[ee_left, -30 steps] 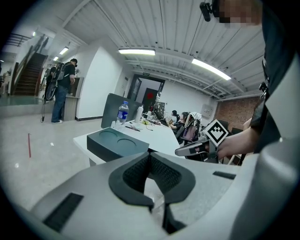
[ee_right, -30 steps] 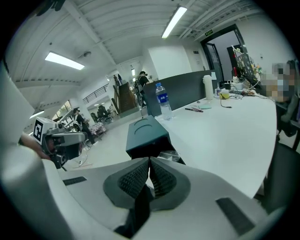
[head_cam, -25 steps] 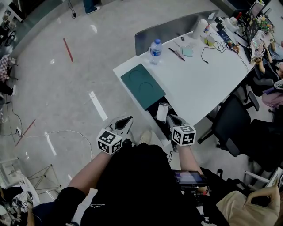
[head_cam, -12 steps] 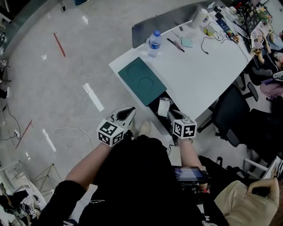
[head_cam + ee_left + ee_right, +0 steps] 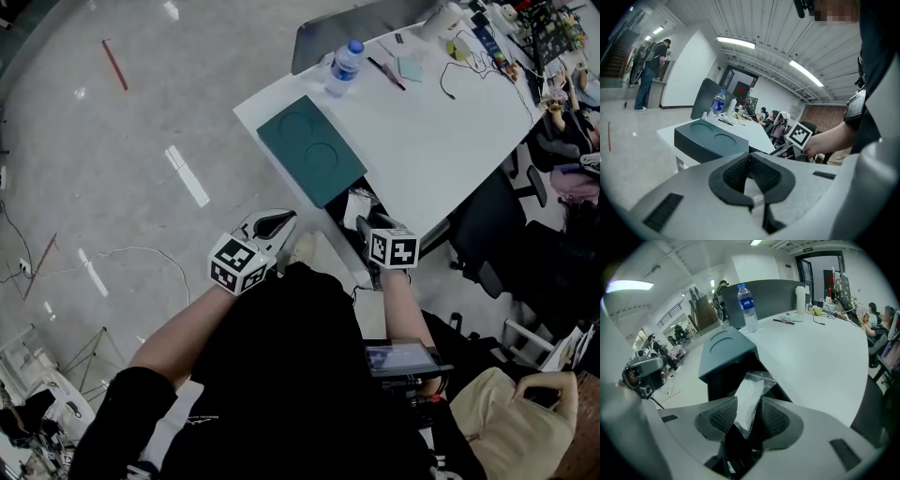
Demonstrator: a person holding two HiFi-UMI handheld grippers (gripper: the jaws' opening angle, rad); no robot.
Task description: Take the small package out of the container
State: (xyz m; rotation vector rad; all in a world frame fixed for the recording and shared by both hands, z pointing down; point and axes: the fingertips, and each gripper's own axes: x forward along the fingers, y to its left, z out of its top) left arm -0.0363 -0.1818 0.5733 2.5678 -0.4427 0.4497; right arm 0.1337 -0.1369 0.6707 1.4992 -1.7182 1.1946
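Note:
The small package [image 5: 750, 392], a clear bag with white contents, stands upright in the mouth of the dark container [image 5: 723, 377] at the white table's near edge. The container's green lid [image 5: 309, 150], with two round recesses, lies on the table above it. My right gripper [image 5: 749, 416] points down at the opening. Its jaws have just been opening and stand apart, the package between them with a gap at the pads. In the head view the package [image 5: 354, 208] shows just ahead of the right gripper [image 5: 367, 225]. My left gripper [image 5: 279, 221] hovers left of the container over the floor, pads together, empty.
On the white table [image 5: 441, 131] stand a water bottle [image 5: 345, 66], pens, cables and small items at the far end. A black office chair [image 5: 487, 234] sits right of the container. Another person [image 5: 506, 422] sits at lower right. Cables lie on the floor at left.
The right gripper has sunk toward the container's mouth. The left gripper has shifted slightly. The head view has swung, so the table sits higher and further right in the picture.

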